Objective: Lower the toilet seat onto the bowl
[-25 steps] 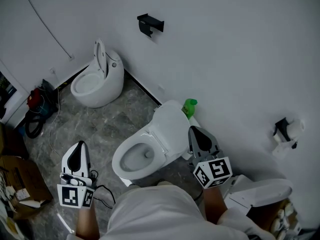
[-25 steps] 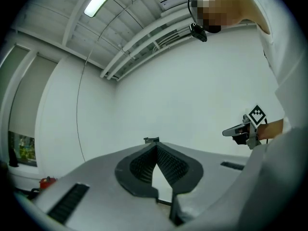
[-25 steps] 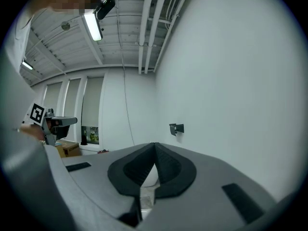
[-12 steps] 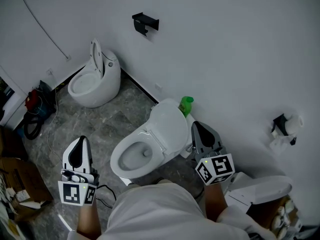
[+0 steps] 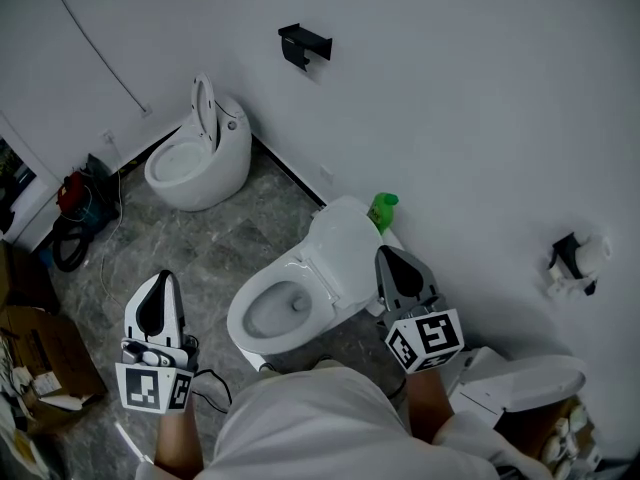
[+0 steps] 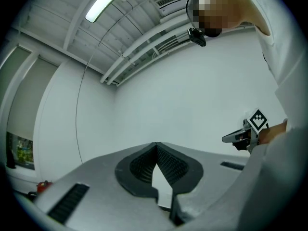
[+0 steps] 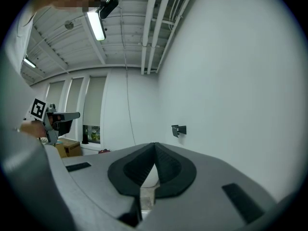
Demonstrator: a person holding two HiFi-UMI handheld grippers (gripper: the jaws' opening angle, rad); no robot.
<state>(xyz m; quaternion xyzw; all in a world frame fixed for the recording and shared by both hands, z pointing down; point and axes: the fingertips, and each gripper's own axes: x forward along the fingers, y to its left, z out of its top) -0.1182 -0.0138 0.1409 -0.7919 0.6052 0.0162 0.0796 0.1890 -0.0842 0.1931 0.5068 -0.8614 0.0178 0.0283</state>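
A white toilet (image 5: 270,318) stands on the grey floor in the middle of the head view, its bowl uncovered. Its seat and lid (image 5: 343,253) lean back, raised toward the wall. My left gripper (image 5: 157,288) hovers left of the bowl, well apart from it, shut and empty. My right gripper (image 5: 386,258) is just right of the raised lid, also shut with nothing in it. In the left gripper view the fingertips (image 6: 156,146) meet against bare wall. The right gripper view shows its tips (image 7: 154,146) closed too.
A second white toilet (image 5: 195,163) with its seat up stands at the far left by the wall. A green bottle (image 5: 382,211) sits behind the near toilet. A black wall holder (image 5: 303,45), a paper holder (image 5: 572,258), a cardboard box (image 5: 30,358) and a red machine (image 5: 70,193) are around.
The head view has swayed slightly. Both grippers keep nearly the same places beside the toilet, still shut, and the seat has not moved.
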